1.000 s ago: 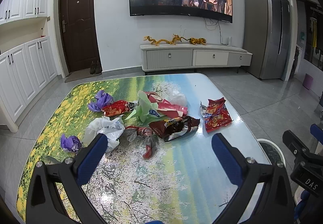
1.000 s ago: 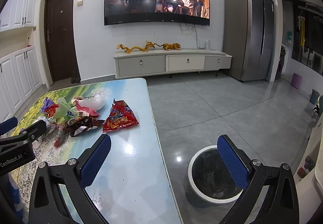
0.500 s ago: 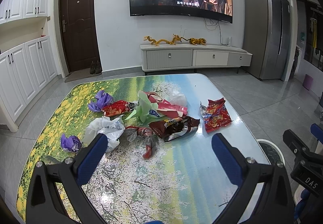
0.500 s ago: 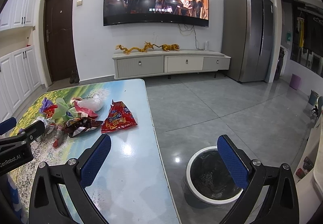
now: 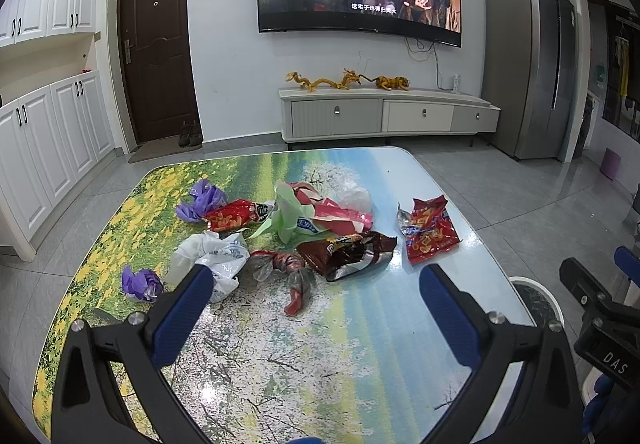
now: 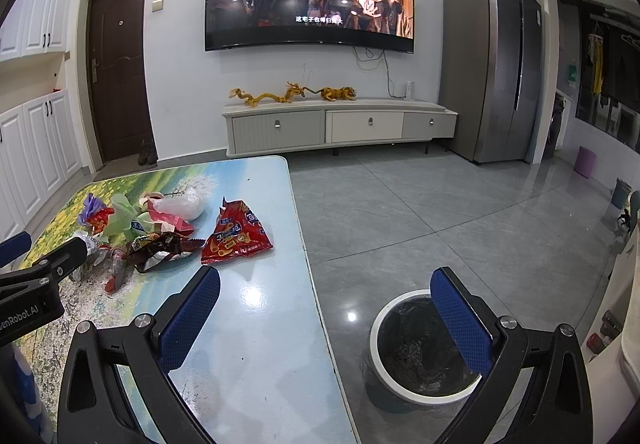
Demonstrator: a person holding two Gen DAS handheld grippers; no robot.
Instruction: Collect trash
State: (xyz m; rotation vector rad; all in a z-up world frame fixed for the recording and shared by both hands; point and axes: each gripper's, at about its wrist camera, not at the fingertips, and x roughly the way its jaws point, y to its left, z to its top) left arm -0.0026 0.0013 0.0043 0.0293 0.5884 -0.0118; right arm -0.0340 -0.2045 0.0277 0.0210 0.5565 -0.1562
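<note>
Several wrappers lie on the landscape-print table: a red snack bag, a brown wrapper, a green bag, a white plastic bag, purple wrappers and a twisted red wrapper. My left gripper is open and empty above the table's near part. My right gripper is open and empty, over the table's right edge. A white bin with a black liner stands on the floor to the right of the table.
A TV cabinet stands at the far wall under a large TV. White cupboards line the left wall. A grey fridge stands at the right. Grey floor tiles stretch beyond the table.
The right gripper has drifted slightly, so the table and bin sit a little differently in its view. The left gripper has not moved.
</note>
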